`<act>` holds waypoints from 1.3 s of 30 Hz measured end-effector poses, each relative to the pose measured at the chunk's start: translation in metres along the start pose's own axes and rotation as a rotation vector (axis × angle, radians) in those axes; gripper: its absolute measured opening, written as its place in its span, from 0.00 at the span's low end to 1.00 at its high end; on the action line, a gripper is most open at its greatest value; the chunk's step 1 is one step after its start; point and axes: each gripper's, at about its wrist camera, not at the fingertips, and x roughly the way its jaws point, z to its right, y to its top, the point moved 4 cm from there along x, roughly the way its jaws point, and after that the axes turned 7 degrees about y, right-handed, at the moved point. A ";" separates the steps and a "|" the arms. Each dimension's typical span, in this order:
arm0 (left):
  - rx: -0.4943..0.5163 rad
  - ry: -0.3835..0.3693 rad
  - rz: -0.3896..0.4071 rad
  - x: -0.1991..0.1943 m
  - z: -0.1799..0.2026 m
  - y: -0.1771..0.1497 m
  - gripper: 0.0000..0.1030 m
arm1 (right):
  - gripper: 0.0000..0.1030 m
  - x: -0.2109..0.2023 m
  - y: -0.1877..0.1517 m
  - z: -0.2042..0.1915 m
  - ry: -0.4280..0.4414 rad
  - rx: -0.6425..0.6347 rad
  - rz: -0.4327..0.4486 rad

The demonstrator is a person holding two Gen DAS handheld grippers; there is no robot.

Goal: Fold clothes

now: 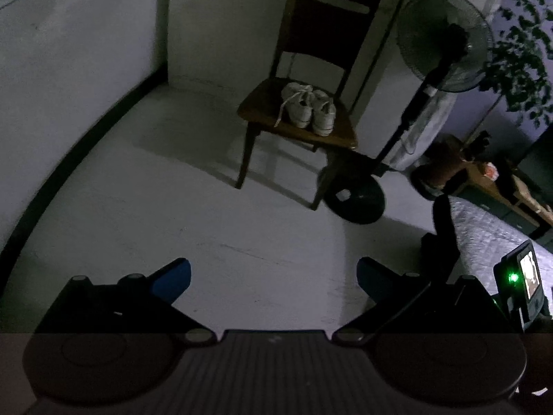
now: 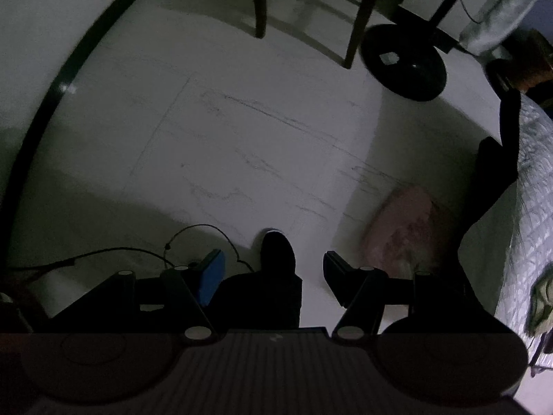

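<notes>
My left gripper (image 1: pixel 273 278) hangs open over the bare pale floor, its blue-padded fingers wide apart with nothing between them. My right gripper (image 2: pixel 274 269) is open too, pointing down at the floor above a person's dark shoe (image 2: pixel 278 252). A dark garment (image 2: pixel 497 159) drapes over the edge of a quilted grey bed (image 2: pixel 535 180) at the right; the same garment (image 1: pixel 444 228) and bed (image 1: pixel 490 228) show in the left wrist view. A greenish crumpled cloth (image 2: pixel 542 301) lies on the bed further forward. Neither gripper touches any clothing.
A wooden chair (image 1: pixel 297 110) carries white sneakers (image 1: pixel 311 107). A standing fan (image 1: pixel 442 41) has its round base (image 2: pixel 402 62) on the floor. A pink cushion-like object (image 2: pixel 401 224) sits by the bed. A cable (image 2: pixel 138 252) trails on the floor. A potted plant (image 1: pixel 518 52) stands far right.
</notes>
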 end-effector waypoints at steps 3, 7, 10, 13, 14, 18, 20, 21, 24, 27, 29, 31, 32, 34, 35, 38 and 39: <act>0.044 -0.047 0.000 0.001 0.017 -0.004 0.99 | 0.67 -0.012 -0.028 0.017 -0.020 0.069 0.019; 0.102 -0.110 0.001 0.001 0.039 -0.010 0.98 | 0.67 -0.027 -0.065 0.039 -0.046 0.161 0.044; 0.143 -0.142 0.006 0.000 0.054 -0.014 0.97 | 0.67 -0.039 -0.093 0.055 -0.065 0.230 0.062; 0.177 -0.141 0.021 -0.004 0.063 -0.018 0.97 | 0.67 -0.044 -0.120 0.076 -0.084 0.310 0.085; 0.188 -0.141 0.025 -0.005 0.066 -0.019 0.97 | 0.67 -0.044 -0.128 0.082 -0.088 0.334 0.093; 0.233 -0.139 0.045 -0.010 0.078 -0.024 0.96 | 0.67 -0.044 -0.150 0.097 -0.063 0.375 0.126; 0.260 -0.131 0.057 -0.007 0.095 -0.027 0.95 | 0.67 -0.045 -0.163 0.106 -0.043 0.384 0.142; 0.272 -0.131 0.063 -0.007 0.105 -0.029 0.95 | 0.68 -0.046 -0.169 0.111 -0.032 0.387 0.150; 0.309 -0.130 0.080 -0.005 0.134 -0.034 0.94 | 0.68 -0.050 -0.197 0.135 -0.021 0.417 0.174; 0.331 -0.137 0.092 -0.005 0.167 -0.038 0.93 | 0.68 -0.057 -0.230 0.168 -0.024 0.461 0.197; 0.357 -0.141 0.096 -0.007 0.192 -0.043 0.93 | 0.68 -0.063 -0.251 0.190 -0.029 0.493 0.219; 0.380 -0.155 0.103 -0.009 0.217 -0.047 0.93 | 0.68 -0.072 -0.271 0.215 -0.044 0.511 0.254; 0.389 -0.168 0.108 -0.010 0.229 -0.049 0.93 | 0.68 -0.078 -0.279 0.227 -0.051 0.510 0.276; 0.410 -0.185 0.114 -0.012 0.251 -0.052 0.93 | 0.68 -0.087 -0.292 0.249 -0.070 0.503 0.321; 0.421 -0.190 0.115 -0.012 0.261 -0.053 0.92 | 0.68 -0.092 -0.299 0.260 -0.079 0.514 0.340; 0.467 -0.237 0.103 -0.016 0.289 -0.055 0.90 | 0.68 -0.109 -0.319 0.289 -0.097 0.583 0.399; 0.489 -0.258 0.106 -0.017 0.298 -0.056 0.89 | 0.68 -0.117 -0.326 0.298 -0.103 0.615 0.427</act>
